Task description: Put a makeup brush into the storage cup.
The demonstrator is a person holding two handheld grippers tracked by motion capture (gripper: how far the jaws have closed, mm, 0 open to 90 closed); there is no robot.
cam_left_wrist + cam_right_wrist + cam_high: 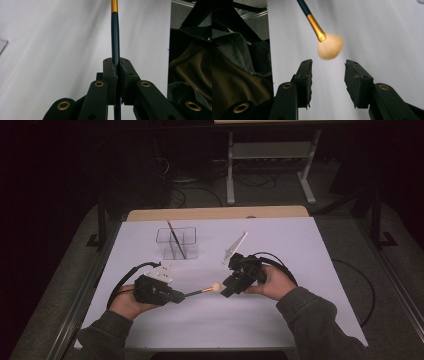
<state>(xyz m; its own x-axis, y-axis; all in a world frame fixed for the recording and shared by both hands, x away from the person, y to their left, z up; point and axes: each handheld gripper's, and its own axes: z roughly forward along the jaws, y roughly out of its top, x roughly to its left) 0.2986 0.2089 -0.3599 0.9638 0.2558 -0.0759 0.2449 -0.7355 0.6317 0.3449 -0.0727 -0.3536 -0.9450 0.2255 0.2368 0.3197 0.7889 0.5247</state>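
My left gripper (pixel 176 296) clamps the brush (pixel 202 291) by its dark blue handle; a gold ferrule leads to a pale, fluffy tuft. Its long axis lies nearly level, tuft pointing toward my right gripper (pixel 328 72), whose jaws stand apart just short of it, nearer me than the clear box (pixel 177 242).

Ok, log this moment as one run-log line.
left tongs: shut on makeup brush handle | right tongs: open, facing bristle head | clear organizer: another brush inside
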